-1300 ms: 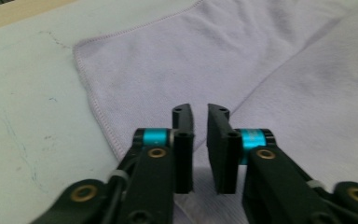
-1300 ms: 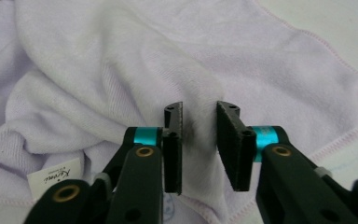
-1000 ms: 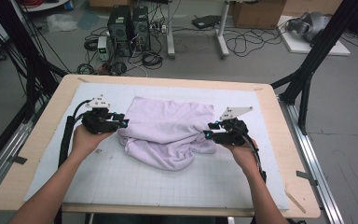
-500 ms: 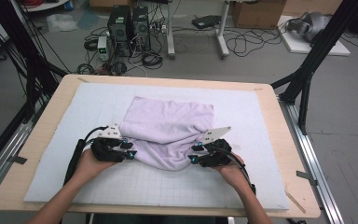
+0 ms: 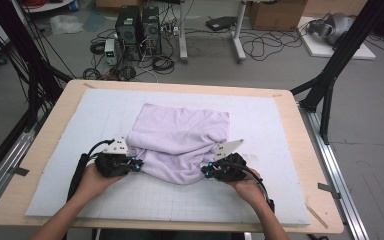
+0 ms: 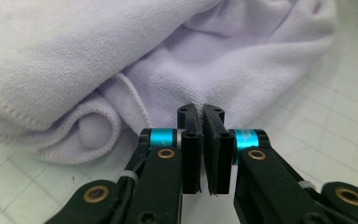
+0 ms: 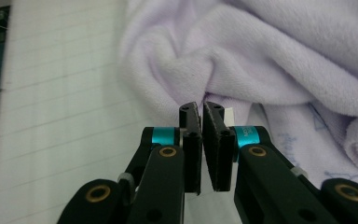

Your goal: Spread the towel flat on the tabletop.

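towel mid-mat, part-folded, near edge bunched | left gripper + right gripper jaws just closed, each at a near-side towel edge, cloth pinch unclear | fold unfinished, smoothing left

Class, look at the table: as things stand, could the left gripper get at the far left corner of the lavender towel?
Probably yes. The left gripper sits at the lavender towel's near left edge, jaws shut, and only bare white mat lies between it and that corner.
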### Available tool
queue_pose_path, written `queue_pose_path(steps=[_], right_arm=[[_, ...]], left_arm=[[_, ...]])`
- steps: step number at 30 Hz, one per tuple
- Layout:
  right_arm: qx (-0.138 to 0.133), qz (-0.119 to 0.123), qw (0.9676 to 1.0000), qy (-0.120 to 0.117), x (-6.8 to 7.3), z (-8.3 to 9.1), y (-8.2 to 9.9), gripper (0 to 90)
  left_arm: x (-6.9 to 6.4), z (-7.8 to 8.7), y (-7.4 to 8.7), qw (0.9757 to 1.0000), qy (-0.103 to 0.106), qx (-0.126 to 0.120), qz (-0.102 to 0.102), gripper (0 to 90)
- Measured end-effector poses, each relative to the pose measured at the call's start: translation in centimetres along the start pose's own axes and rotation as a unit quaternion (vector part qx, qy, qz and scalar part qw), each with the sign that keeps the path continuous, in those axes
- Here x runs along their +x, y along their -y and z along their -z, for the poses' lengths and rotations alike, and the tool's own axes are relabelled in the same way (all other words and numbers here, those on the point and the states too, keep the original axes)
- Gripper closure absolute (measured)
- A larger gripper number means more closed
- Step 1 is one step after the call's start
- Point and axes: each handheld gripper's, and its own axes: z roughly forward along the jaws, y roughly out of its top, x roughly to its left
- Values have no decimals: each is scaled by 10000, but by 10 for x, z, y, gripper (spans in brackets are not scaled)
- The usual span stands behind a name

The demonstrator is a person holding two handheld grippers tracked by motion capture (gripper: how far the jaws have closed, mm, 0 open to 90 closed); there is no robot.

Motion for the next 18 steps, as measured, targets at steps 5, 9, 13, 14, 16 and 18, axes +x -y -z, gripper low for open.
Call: queue_pose_path(steps=[5,9,13,14,16,18], right_arm=[[-201,125,9997,-66,19,17,-1,865],[-284,139,9994,-141,35,27,7,867],[-378,201,9984,-358,54,36,11,857],[-427,226,9980,-415,57,38,12,829],[-525,220,9975,-407,59,43,11,740],[-582,193,9978,-253,54,45,9,704]], left_arm=[[-14,25,1,9998,13,-173,-122,855],[-27,43,4,9994,79,-256,-214,855],[-43,55,7,9983,277,-383,-348,835],[-45,57,7,9982,272,-395,-358,775],[-44,56,8,9982,263,-409,-342,644],[-38,52,8,9986,237,-382,-292,597]])
